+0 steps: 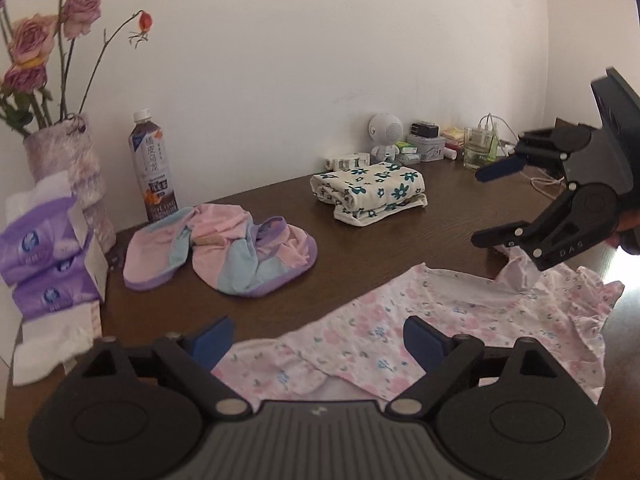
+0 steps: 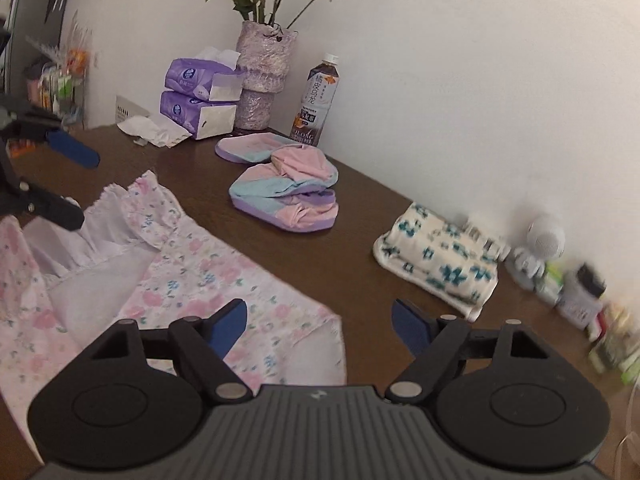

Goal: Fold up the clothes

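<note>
On dark table (image 1: 280,196), pink floral garment (image 1: 380,332) lies spread, partly rumpled, below both my grippers. My left gripper (image 1: 316,338) gapes wide, nothing between pads; my right gripper (image 2: 320,322) likewise released, hovering over garment edge. Folded teal-flower cloth (image 2: 440,264) near wall, pastel pieces (image 2: 286,196) unfolded beside bottle (image 2: 318,100). Step, as I judge: between grasps, fold starting. Next: pinch hem corners, lift together.

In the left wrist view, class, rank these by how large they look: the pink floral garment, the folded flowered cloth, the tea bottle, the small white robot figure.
1. Pink floral garment, though nearest the camera.
2. Folded flowered cloth.
3. Tea bottle, close to the cloth; unsure.
4. White robot figure, smallest, though farthest back.
</note>
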`<action>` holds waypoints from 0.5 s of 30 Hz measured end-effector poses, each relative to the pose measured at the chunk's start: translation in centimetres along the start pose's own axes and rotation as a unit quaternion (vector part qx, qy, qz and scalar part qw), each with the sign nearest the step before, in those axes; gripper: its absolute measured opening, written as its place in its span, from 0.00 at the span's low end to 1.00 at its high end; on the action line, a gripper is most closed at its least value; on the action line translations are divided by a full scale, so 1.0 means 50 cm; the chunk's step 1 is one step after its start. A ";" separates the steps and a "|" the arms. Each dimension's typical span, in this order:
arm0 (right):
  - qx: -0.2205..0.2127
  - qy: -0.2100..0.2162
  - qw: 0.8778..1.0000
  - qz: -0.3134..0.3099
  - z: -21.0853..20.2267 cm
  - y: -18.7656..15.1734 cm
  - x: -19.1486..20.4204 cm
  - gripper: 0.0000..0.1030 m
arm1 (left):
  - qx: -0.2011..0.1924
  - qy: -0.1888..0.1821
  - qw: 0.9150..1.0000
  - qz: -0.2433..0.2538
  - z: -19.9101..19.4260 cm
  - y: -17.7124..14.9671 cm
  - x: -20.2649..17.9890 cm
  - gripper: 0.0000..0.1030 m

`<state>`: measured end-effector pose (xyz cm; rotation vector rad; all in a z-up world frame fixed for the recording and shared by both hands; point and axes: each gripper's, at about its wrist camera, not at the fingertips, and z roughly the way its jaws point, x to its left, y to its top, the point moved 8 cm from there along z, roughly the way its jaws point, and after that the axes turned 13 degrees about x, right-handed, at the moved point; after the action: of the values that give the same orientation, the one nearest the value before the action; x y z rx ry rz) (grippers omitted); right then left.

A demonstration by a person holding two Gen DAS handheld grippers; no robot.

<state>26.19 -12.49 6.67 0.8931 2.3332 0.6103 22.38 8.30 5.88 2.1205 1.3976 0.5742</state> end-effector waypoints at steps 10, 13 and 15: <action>0.070 0.117 0.984 -0.117 0.154 0.080 -0.013 0.63 | 0.107 -0.057 0.989 0.079 0.158 0.022 0.070 0.66; 0.098 0.151 0.975 -0.134 0.199 0.065 -0.002 0.54 | 0.118 -0.076 0.986 0.088 0.178 0.029 0.086 0.66; 0.109 0.164 0.971 -0.138 0.219 0.059 -0.003 0.52 | 0.119 -0.089 0.985 0.090 0.184 0.035 0.099 0.66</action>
<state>34.67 -8.30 0.35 0.5740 2.8031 0.4140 31.06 10.52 0.22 2.4393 1.2339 0.2858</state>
